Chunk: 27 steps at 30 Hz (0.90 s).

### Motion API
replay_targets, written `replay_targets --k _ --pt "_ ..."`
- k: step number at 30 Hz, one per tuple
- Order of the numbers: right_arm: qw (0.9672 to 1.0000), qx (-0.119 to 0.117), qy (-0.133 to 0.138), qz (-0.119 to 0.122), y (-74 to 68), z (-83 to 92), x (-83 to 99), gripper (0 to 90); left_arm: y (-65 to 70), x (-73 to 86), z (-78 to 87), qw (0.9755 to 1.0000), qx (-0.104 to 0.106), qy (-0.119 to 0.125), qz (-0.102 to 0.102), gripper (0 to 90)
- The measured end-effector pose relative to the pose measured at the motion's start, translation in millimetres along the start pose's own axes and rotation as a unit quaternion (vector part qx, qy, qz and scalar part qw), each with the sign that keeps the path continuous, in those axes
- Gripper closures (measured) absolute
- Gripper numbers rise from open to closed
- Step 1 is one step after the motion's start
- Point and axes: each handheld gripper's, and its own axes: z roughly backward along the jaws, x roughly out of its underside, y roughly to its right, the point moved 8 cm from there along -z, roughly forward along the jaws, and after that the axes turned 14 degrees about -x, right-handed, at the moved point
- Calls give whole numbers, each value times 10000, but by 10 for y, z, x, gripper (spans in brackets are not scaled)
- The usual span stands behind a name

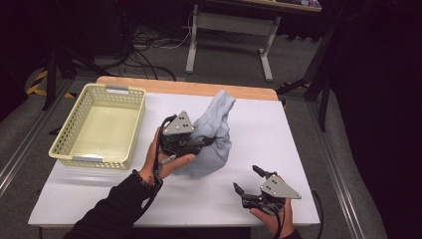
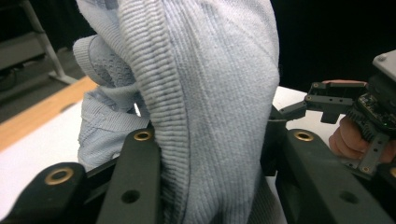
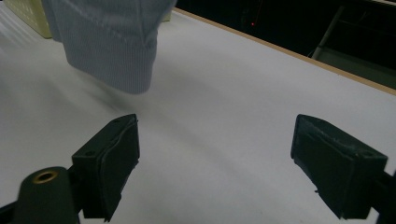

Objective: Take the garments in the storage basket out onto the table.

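Note:
A light blue knitted garment (image 1: 215,134) hangs bunched above the middle of the white table (image 1: 259,129), its lower end near the surface. My left gripper (image 1: 201,142) is shut on the garment, and the ribbed knit (image 2: 210,116) fills the space between its black jaws in the left gripper view. My right gripper (image 1: 247,180) sits open near the table's front right, jaws wide apart with nothing between them. In the right gripper view the garment's ribbed hem (image 3: 112,51) hangs ahead at upper left, apart from the gripper (image 3: 215,154).
A pale yellow perforated basket (image 1: 99,124) stands on the table's left side. A wooden strip (image 1: 189,88) edges the table's far side. Beyond it are dark floor, cables and a white desk frame (image 1: 229,30).

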Motion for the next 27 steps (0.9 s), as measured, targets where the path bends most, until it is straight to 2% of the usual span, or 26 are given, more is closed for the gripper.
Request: replay_targets --k 2,4,7,10,12,13,15,16,18,21,22,23,26,27 --pt "10000 -3 0 -5 1 2 1 158 64 45 -86 9999 79 -118 -18 619" --pt "10000 1 1 7 1 4 1 158 104 104 -175 9996 27 -258 -57 576" --pt "10000 21 1 3 8 12 1 158 82 161 -243 9992 -97 -378 57 438" --pt "10000 22 11 -16 17 16 2 158 20 166 -236 9990 -186 -332 223 349" --pt "10000 25 15 -30 21 16 2 161 -41 165 -194 9986 -340 -295 260 280" --pt "10000 27 16 -36 20 15 0 161 -55 160 -171 9988 -343 -247 264 256" --pt "10000 35 19 -42 22 15 -5 166 -95 149 -97 9985 -483 -154 223 233" --pt "10000 41 15 -42 27 17 -8 168 -127 143 -26 9979 -622 -101 120 217" --pt "10000 47 32 -56 33 24 -27 189 -130 155 74 9979 -646 -6 37 202" --pt "9999 77 82 -20 38 50 -80 253 -108 266 232 9977 -636 43 -211 191" --pt "9999 89 90 -9 45 56 -96 261 -85 383 299 9972 -654 -29 -352 191" --pt "10000 47 78 1 53 61 -129 292 -77 429 317 9970 -660 -71 -399 191" --pt "10000 -61 74 -24 76 44 -213 347 -2 751 403 9945 -653 -372 -727 198" --pt "10000 -37 7 -49 93 23 -241 352 -2 751 403 9945 -653 -372 -727 204"
